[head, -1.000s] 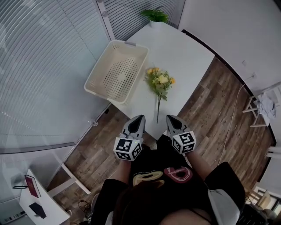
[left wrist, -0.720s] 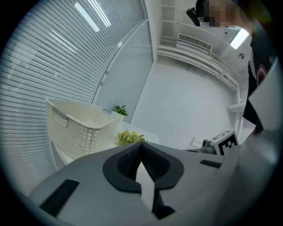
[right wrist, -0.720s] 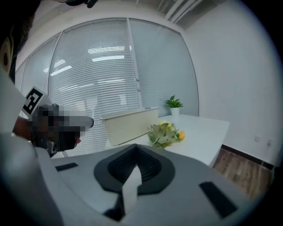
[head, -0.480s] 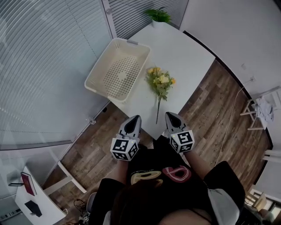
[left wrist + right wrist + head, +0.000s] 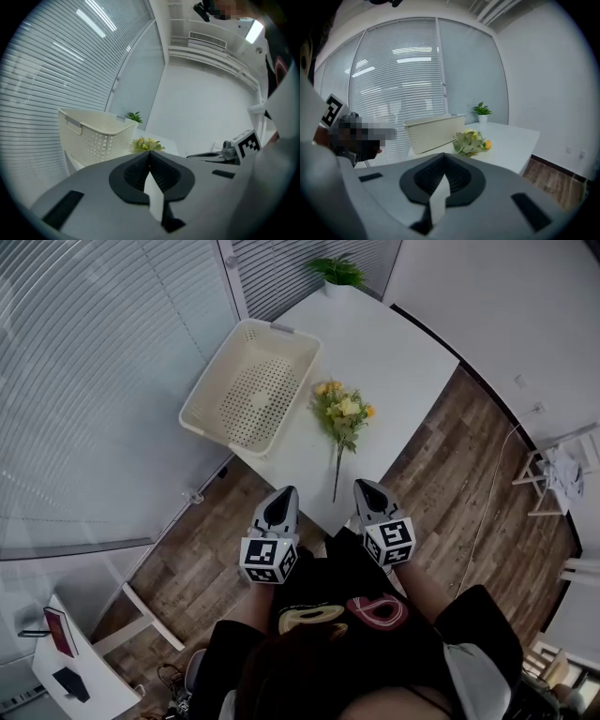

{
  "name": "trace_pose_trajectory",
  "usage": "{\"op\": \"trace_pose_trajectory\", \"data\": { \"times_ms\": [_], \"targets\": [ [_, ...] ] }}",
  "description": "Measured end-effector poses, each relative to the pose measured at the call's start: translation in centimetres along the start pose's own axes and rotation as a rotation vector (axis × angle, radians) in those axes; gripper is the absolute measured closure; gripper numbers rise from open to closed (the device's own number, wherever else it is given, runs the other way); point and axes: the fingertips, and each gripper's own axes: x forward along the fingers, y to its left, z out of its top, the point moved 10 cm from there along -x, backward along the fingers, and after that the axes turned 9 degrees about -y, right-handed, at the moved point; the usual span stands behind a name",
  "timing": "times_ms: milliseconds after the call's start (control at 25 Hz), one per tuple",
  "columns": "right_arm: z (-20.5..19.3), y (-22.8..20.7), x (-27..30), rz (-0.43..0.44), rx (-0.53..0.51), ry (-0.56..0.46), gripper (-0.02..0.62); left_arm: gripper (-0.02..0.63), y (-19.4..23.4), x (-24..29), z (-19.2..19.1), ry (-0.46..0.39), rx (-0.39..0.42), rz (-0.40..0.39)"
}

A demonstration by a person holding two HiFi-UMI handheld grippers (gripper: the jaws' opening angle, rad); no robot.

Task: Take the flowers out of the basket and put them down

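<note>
The left gripper (image 5: 283, 495) is clenched on nothing: in the left gripper view its two dark pads meet along one seam with no gap. The right gripper (image 5: 366, 487) is the same, jaws pressed together and empty. Both are held side by side, near the person's body, at the near edge of the white table (image 5: 389, 348), tips pointing across it.

The flowers (image 5: 342, 413), a small bunch of yellow blooms and green leaves, lie flat on the table ahead of both grippers and well apart from them. Their thin stem (image 5: 337, 474) runs back toward the gap between the two tips, and its end lies closer to the right gripper's side of the left one than to either jaw.

The cream basket (image 5: 202, 390) stands on the table ahead and to the left of the left gripper, just beside the flowers, which are outside it. A potted plant (image 5: 336, 272) stands at the far corner, beyond both grippers
</note>
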Motion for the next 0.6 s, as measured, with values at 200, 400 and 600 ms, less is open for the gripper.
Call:
{"op": "trace_pose_trajectory", "data": {
  "times_ms": [200,400,600],
  "targets": [
    [-0.4,0.5,-0.2,0.01,0.001,0.005,0.586,0.589,0.4,-0.3,0.3,-0.007,0.033,0.008],
    [-0.5,0.9,-0.3,0.01,-0.022,0.012,0.586,0.589,0.0,-0.6,-0.4,0.011,0.044,-0.013],
    [-0.4,1.3,-0.8,0.007,-0.025,0.013,0.586,0.589,-0.3,-1.2,-0.3,0.0,0.041,-0.023]
  ]
}}
